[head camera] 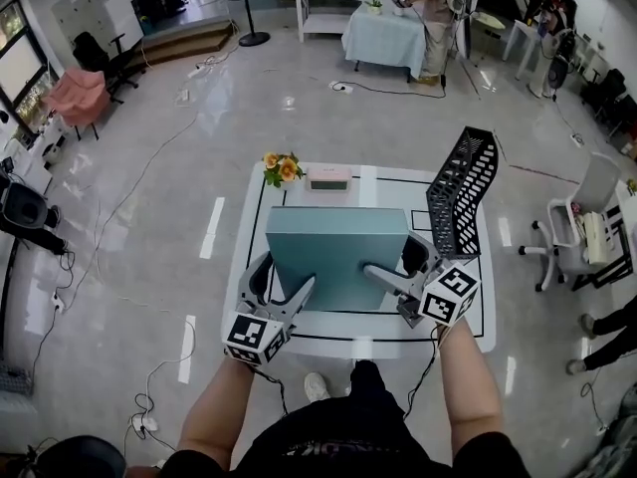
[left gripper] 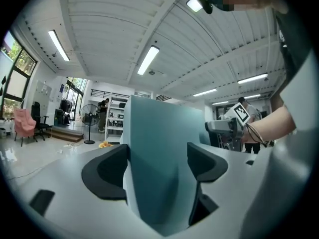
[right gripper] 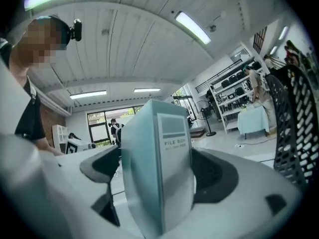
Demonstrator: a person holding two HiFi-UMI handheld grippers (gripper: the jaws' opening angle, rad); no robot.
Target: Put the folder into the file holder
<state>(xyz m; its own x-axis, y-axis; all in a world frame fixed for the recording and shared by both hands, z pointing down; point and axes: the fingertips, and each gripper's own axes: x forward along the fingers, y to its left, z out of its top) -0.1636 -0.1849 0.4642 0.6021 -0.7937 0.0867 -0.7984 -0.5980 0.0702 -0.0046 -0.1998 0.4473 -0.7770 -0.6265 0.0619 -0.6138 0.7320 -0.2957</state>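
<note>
A teal box folder (head camera: pixel 336 257) stands above the white table (head camera: pixel 468 339), with a gripper at each of its near sides. My left gripper (head camera: pixel 295 299) is shut on its left edge; in the left gripper view both pads press the folder (left gripper: pixel 159 133) at the left gripper (left gripper: pixel 158 158). My right gripper (head camera: pixel 390 277) is at the right edge. In the right gripper view the labelled spine (right gripper: pixel 169 148) sits between the jaws of the right gripper (right gripper: pixel 155 166), which stand wide with a thin gap at the left pad. The black mesh file holder (head camera: pixel 463 192) stands just right of the folder.
Yellow flowers (head camera: pixel 282 167) and a small pink box (head camera: pixel 328 178) sit at the table's far edge. An office chair (head camera: pixel 582 217) stands to the right. Cables trail over the floor at the left. The file holder (right gripper: pixel 291 118) fills the right gripper view's right side.
</note>
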